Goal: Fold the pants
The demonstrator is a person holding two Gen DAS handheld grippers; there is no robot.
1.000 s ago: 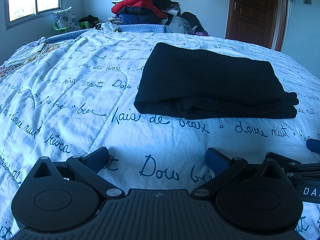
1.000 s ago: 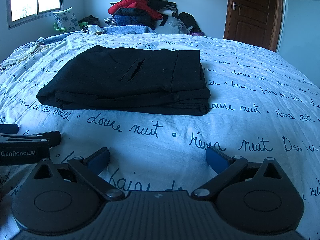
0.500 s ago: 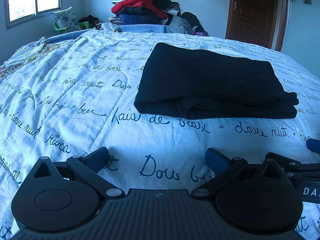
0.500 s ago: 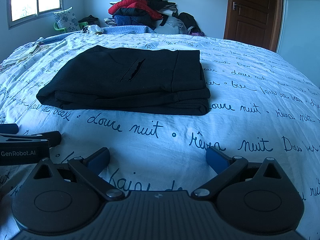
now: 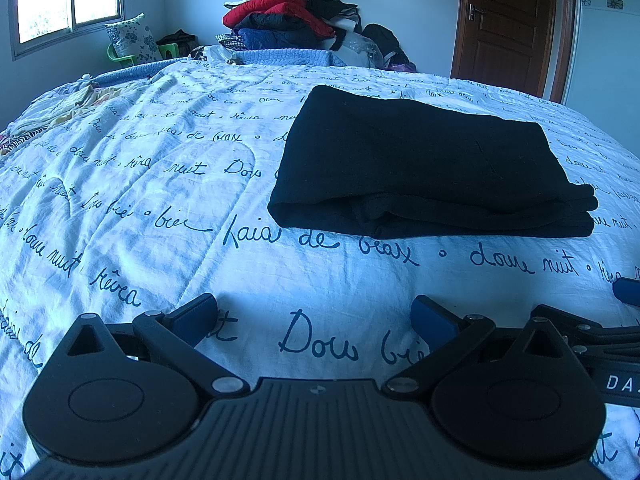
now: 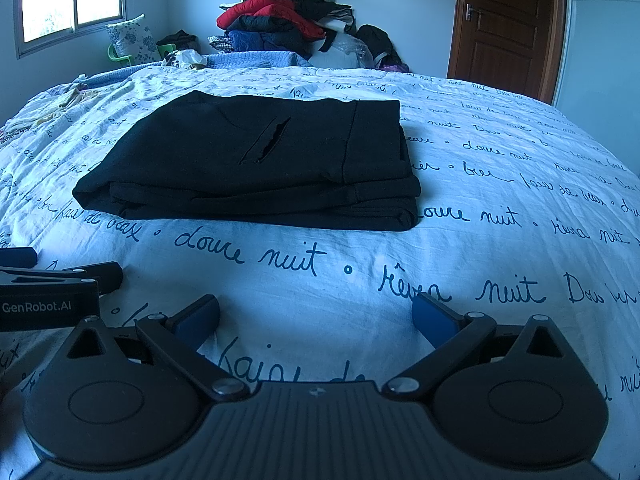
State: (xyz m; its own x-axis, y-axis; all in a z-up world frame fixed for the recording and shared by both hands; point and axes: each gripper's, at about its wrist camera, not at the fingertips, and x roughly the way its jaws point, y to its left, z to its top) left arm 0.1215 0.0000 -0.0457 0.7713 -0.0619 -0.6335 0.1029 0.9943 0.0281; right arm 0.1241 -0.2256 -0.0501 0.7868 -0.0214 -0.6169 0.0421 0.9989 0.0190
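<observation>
Both grippers, left gripper (image 5: pixel 314 314) and right gripper (image 6: pixel 316 314), sit wide open and empty low in frame, while the black pants (image 6: pixel 256 164) (folded flat) lie mid-frame on the bedspread (image 6: pixel 500 240).

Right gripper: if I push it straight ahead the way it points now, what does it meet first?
Probably the near edge of the folded pants. The right gripper is open and empty, with only bare bedspread between it and that edge. If it sits low, the fingers may drag on the bedspread first.
</observation>
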